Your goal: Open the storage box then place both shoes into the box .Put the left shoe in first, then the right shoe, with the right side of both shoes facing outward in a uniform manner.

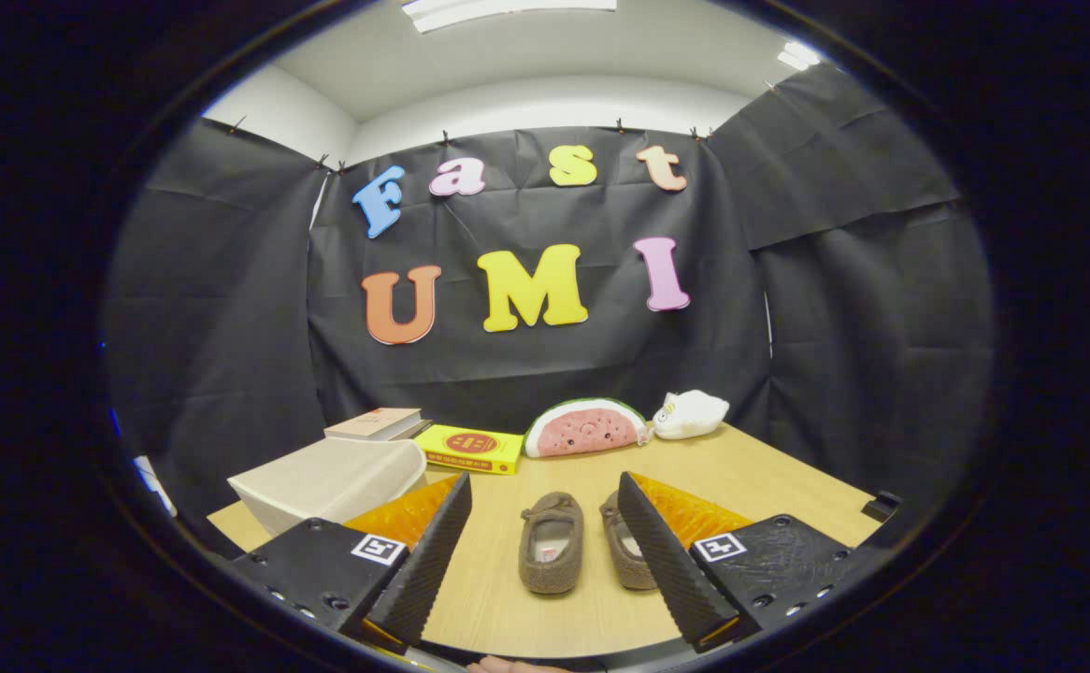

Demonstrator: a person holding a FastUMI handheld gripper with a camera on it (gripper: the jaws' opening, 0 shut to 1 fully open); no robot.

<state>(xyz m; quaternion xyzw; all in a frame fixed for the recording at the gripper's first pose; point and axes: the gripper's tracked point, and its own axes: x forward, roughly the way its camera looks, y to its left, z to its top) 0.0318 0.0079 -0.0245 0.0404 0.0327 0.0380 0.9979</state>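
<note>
Fingers [545, 551] spread wide, holding nothing, hovering above the light wooden tabletop [769, 477]. Pair of brown fuzzy slippers side by side just ahead: left shoe [552, 542] in the gap between the fingers, right shoe [624, 547] partly hidden behind the right finger. Pale translucent storage box [330, 481] lying tilted beyond the left finger, near a yellow flat carton [470, 449], a stack of books [375, 423], a watermelon-slice plush [585, 430] and a white plush toy [690, 414].

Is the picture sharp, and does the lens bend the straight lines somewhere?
Gripper view: even ceiling light, soft shadows under the two shoes on the table; the image is sharp; fisheye distortion curves the table's edges and the wall; the tool is open, its fingers flanking the shoes, untouched.
</note>
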